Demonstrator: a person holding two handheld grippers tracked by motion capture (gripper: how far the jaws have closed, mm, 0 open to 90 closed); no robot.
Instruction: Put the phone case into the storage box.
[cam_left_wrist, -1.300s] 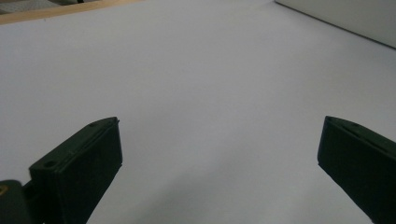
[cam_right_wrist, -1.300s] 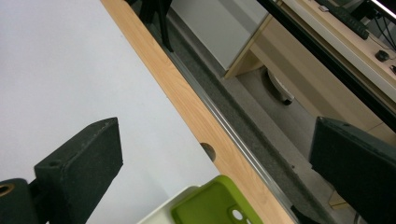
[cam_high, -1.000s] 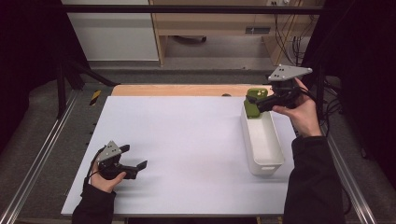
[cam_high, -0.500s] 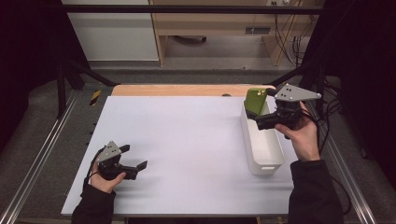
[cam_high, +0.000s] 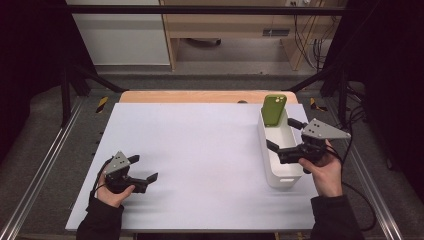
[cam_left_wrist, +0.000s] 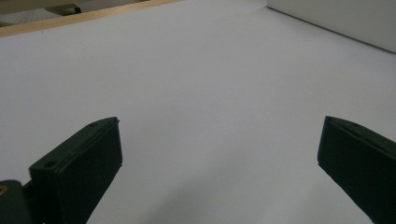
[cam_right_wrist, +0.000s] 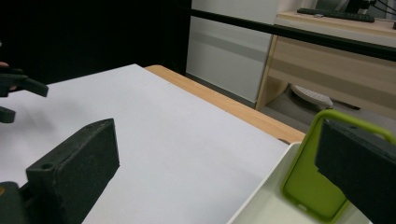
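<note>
i have the right gripper (cam_high: 284, 139) hovering over the middle of the white bin (cam_high: 276, 172), jaws spread wide with nothing between them. the green phone (cam_high: 274, 109) leans upright against the bin's far end wall, its lower edge down inside the bin, well clear of my jaws. in the right gripper view the phone (cam_right_wrist: 312, 186) sits ahead and to the right, partly behind the right-hand jaw, with the bin's rim (cam_right_wrist: 261, 189) running just below it. the left gripper (cam_high: 142, 168) is near the front left of the white table (cam_high: 200, 145), held low over the bare surface in the left hand (cam_high: 112, 192), jaws open and empty. in the left gripper view i see plain table (cam_left_wrist: 210, 93) between the jaws and a bit of the bin's side (cam_left_wrist: 336, 23) at the top right. the two grippers are well apart.
</note>
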